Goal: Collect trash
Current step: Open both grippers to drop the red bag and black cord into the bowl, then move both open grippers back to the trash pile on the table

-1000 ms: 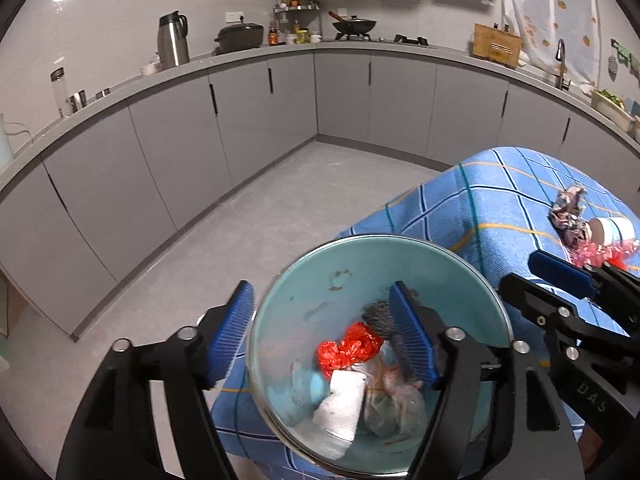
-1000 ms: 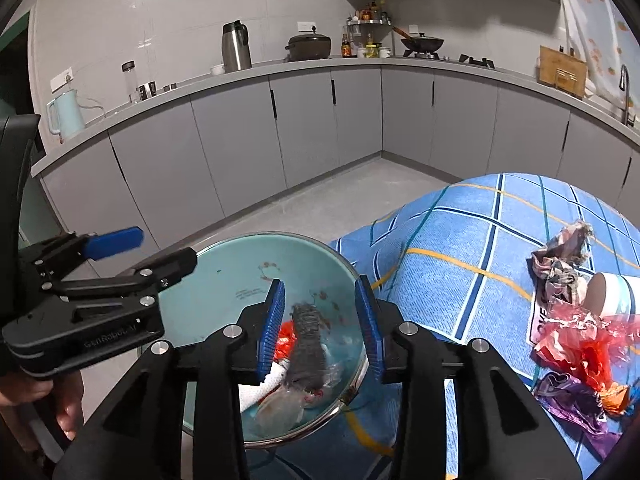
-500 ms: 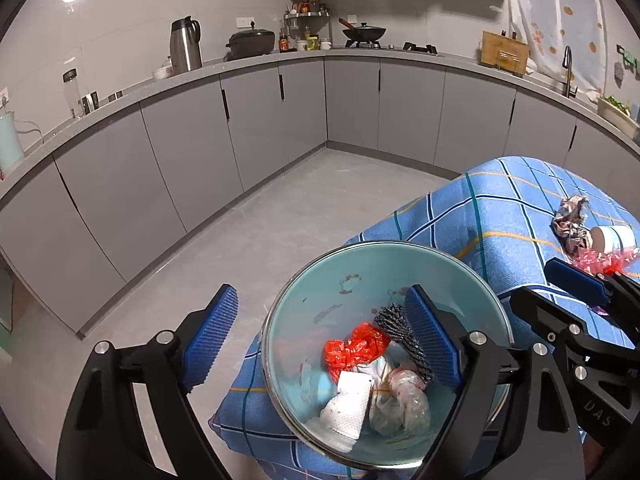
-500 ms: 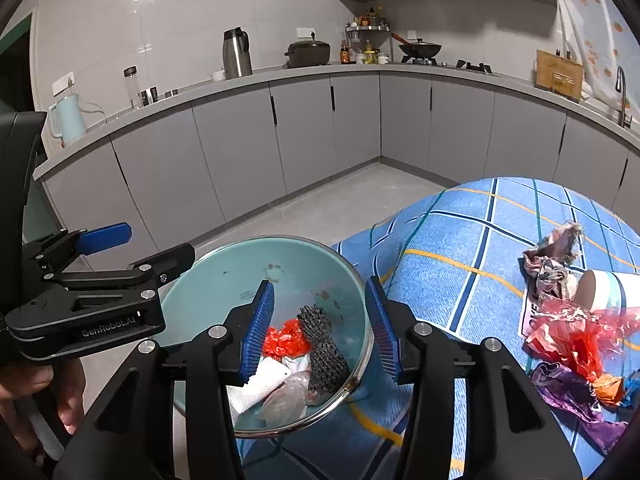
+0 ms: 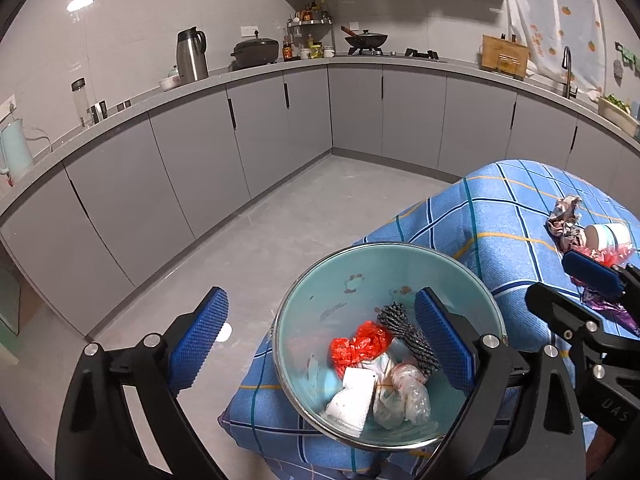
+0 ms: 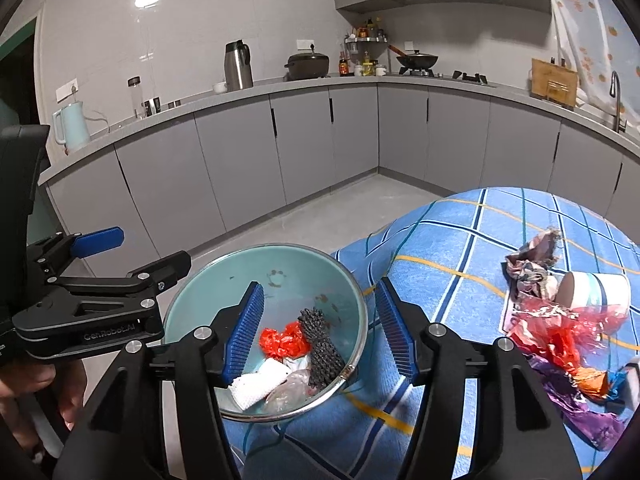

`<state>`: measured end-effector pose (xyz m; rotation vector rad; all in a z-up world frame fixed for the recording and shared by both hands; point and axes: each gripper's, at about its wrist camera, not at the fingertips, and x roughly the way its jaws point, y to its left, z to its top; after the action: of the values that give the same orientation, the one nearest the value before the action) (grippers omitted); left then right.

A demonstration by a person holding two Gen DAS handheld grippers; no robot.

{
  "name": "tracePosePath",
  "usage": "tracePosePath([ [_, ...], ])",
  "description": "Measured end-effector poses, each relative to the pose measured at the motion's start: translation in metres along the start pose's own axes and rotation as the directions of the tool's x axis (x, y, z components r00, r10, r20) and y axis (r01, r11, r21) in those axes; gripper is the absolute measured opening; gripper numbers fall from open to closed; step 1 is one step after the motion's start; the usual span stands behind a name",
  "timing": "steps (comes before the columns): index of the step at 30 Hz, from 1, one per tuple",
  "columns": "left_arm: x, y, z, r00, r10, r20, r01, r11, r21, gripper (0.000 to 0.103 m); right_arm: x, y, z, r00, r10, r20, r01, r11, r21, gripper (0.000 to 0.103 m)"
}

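Trash point(image 5: 384, 364) in bowl point(image 5: 320, 280) partly hidden behind tool pads point(image 5: 440, 340).

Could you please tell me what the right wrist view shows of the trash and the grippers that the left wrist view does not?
Only the right wrist view shows the purple and orange wrappers in full, plus the person's hand under the left gripper.

Only the left wrist view shows the left gripper's own jaws opening astride the bowl's rim, gripping nothing.

Both show the bowl holding the dark mesh bundle, red plastic and white tissue, the paper cup on the blue checked cloth, and the right gripper, opening and empty.
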<state>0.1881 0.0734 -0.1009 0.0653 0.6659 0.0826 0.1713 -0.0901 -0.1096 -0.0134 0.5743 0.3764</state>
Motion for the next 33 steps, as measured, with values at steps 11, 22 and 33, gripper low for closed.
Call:
tracePosePath([
  [11, -0.016, -0.019, 0.001, 1.000, -0.013, 0.017, 0.012, 1.000, 0.023, 0.096, -0.028, -0.017, -0.003, 0.999, -0.034, 0.033, 0.033, 0.999, 0.019, 0.063],
  [22, -0.025, -0.084, 0.000, 0.995, -0.101, 0.019, 0.098, 0.988, 0.118, 0.096, -0.067, -0.059, -0.017, 0.989, -0.136, 0.065, 0.131, 0.989, 0.071, 0.063],
  [33, -0.032, -0.163, -0.002, 0.979, -0.203, 0.009, 0.195, 0.951, 0.240, 0.096, -0.115, -0.130, -0.047, 0.956, -0.286, 0.066, 0.271, 0.946, 0.178, 0.063],
])
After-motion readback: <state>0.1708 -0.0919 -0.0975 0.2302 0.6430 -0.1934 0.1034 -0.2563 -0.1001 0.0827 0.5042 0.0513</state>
